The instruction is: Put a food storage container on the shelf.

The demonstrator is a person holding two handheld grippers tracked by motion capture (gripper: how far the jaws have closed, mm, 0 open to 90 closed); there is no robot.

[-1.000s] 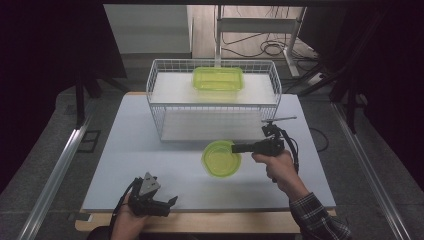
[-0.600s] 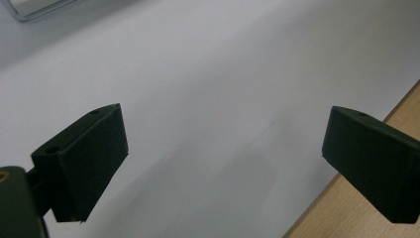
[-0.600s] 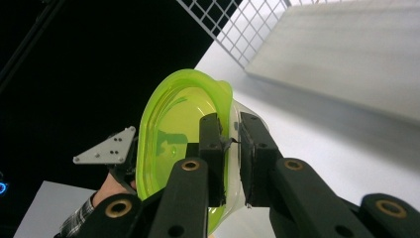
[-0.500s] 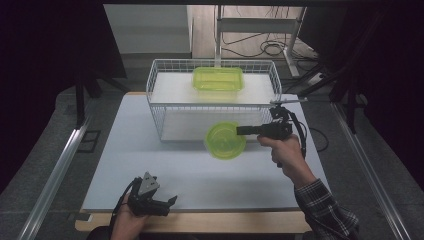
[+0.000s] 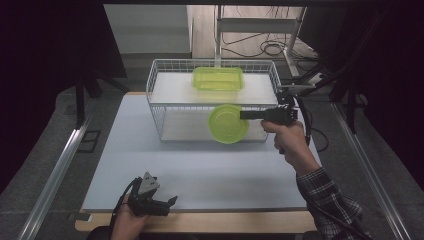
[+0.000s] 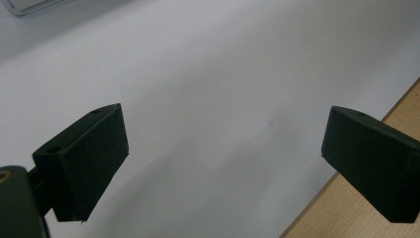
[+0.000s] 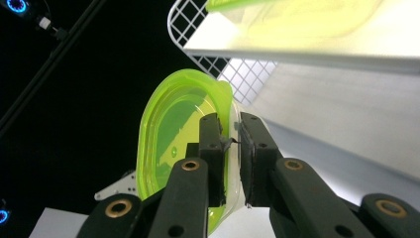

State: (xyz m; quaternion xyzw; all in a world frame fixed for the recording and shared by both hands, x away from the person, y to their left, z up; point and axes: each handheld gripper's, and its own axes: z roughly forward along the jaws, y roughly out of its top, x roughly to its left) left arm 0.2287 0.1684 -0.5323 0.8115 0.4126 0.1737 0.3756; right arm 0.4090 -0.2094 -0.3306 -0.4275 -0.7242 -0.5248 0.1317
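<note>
A round lime-green plastic bowl (image 5: 228, 123) hangs in the air in front of the white wire rack (image 5: 155, 107), level with its lower shelf. My right gripper (image 5: 243, 115) is shut on the bowl's rim, held level and pointing left. In the right gripper view the bowl (image 7: 173, 139) stands on edge with its rim pinched between the fingertips (image 7: 213, 136). A rectangular lime-green container (image 5: 218, 79) sits on the rack's top shelf. My left gripper (image 5: 170, 204) rests open near the table's front edge, nothing between its fingers (image 6: 86, 158).
The white table top (image 5: 175, 165) stretches in front of the rack, with a wooden front edge (image 6: 356, 208). Cables and a metal stand (image 5: 260, 30) lie on the floor behind the rack. Dark floor flanks both sides.
My right gripper has lifted the green bowl off the table and carried it back toward the rack. The left gripper has stayed where it was.
</note>
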